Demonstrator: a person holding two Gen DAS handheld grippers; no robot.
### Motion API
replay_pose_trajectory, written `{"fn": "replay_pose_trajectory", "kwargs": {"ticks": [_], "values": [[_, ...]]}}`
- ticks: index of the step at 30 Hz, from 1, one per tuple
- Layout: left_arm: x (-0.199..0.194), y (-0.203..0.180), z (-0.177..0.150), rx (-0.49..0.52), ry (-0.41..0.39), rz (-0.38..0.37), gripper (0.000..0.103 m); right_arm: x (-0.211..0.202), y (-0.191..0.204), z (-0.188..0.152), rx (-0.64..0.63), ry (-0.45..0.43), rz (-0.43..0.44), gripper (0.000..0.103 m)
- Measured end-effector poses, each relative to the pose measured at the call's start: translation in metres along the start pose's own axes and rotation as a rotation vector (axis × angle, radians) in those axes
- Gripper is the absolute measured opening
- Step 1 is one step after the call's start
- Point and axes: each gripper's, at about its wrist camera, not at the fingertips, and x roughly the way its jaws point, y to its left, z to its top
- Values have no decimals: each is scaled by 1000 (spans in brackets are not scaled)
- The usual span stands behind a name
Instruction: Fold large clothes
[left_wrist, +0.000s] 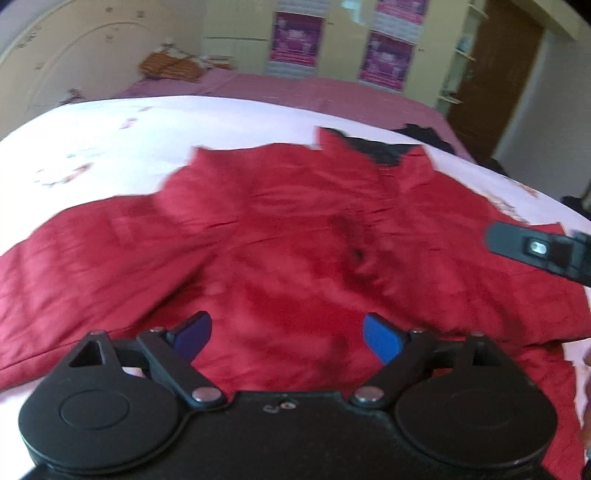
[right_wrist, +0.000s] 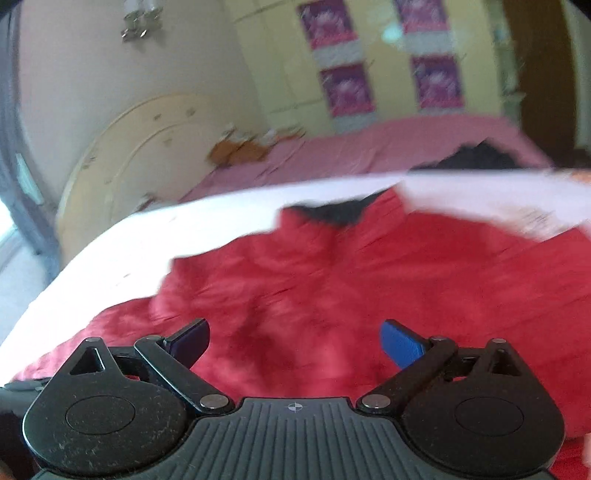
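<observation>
a red jacket (left_wrist: 295, 236) lies spread and creased on a white sheet (left_wrist: 110, 140) that covers the near part of a bed; its dark-lined collar (left_wrist: 373, 147) points away from the cameras, toward the pink bedding (left_wrist: 314, 90) beyond the sheet. the left gripper (left_wrist: 288, 336) sits above the jacket's near edge with its blue-padded fingers (left_wrist: 382, 338) spread wide; nothing is between them. the right gripper (right_wrist: 295, 343) is likewise wide open above the red fabric and holds nothing; whether either set of fingertips touches the cloth cannot be told. in the left wrist view, the right gripper's black finger (left_wrist: 532, 247) enters from the right edge, over the jacket's right side. a dark garment (left_wrist: 424, 134) lies on the bed just beyond the collar. an orange bundle (left_wrist: 173, 64) rests at the far end of the bed near a cream headboard (right_wrist: 122, 147). purple posters (left_wrist: 295, 37) hang on the yellow wall behind. both views are blurred.
</observation>
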Motion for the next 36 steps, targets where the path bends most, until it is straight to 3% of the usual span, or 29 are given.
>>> {"fn": "replay_pose_trajectory", "kwargs": {"ticks": [7,8,11,12,14,15,16,17,18,25,27,31,36], "values": [[41,-28,18,-36,14,-97,68,-41,-58,-4,-19,-71,-205,98],[45,-27,18,-55,10,-123,60,-45,-67,-7,-8,-80,-227,98],[58,-21,19,-126,23,-163,38,-50,-93,-11,37,-84,-287,71],[59,-20,19,-137,19,-172,27,-51,-101,-14,57,-89,-300,71],[60,-19,20,-138,14,-161,20,-53,-116,-17,88,-95,-334,71],[58,-19,21,-137,2,-159,17,-55,-123,-19,95,-98,-349,64],[56,-17,21,-136,-8,-154,16,-55,-127,-20,102,-94,-357,56],[53,-16,22,-138,-22,-150,15,-52,-132,-20,114,-80,-363,42],[48,-13,23,-146,-40,-147,15,-50,-136,-22,124,-70,-368,39],[13,25,31,-166,-153,-53,14,-18,-121,-26,67,-1,-330,39],[17,35,27,-169,-135,-22,15,-2,-115,-29,46,35,-313,39],[38,38,13,-153,-73,16,15,25,-113,-39,-23,126,-362,39],[33,31,10,-102,-73,41,16,22,-120,-36,11,147,-348,39]]}}
